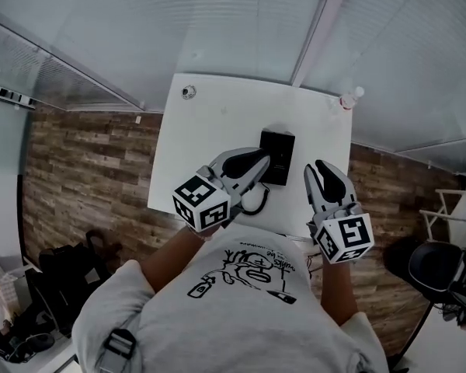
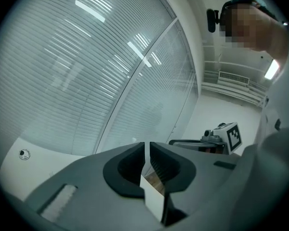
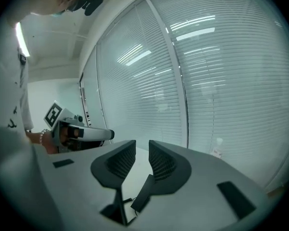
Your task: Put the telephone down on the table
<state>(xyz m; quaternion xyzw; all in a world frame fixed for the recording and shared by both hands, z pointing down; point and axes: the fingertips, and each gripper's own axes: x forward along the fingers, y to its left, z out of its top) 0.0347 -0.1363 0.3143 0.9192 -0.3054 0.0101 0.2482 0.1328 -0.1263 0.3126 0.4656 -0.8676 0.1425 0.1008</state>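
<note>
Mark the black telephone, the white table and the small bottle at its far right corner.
Black telephone (image 1: pixel 279 152): head view, middle of its body.
White table (image 1: pixel 217 123): head view, bare top.
Small bottle (image 1: pixel 349 99): head view, its body.

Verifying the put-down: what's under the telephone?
The white table: the telephone lies on it, and a dark cord loops off its near side. The left claw, held above, covers the telephone's near-left edge, so contact there cannot be seen.
</note>
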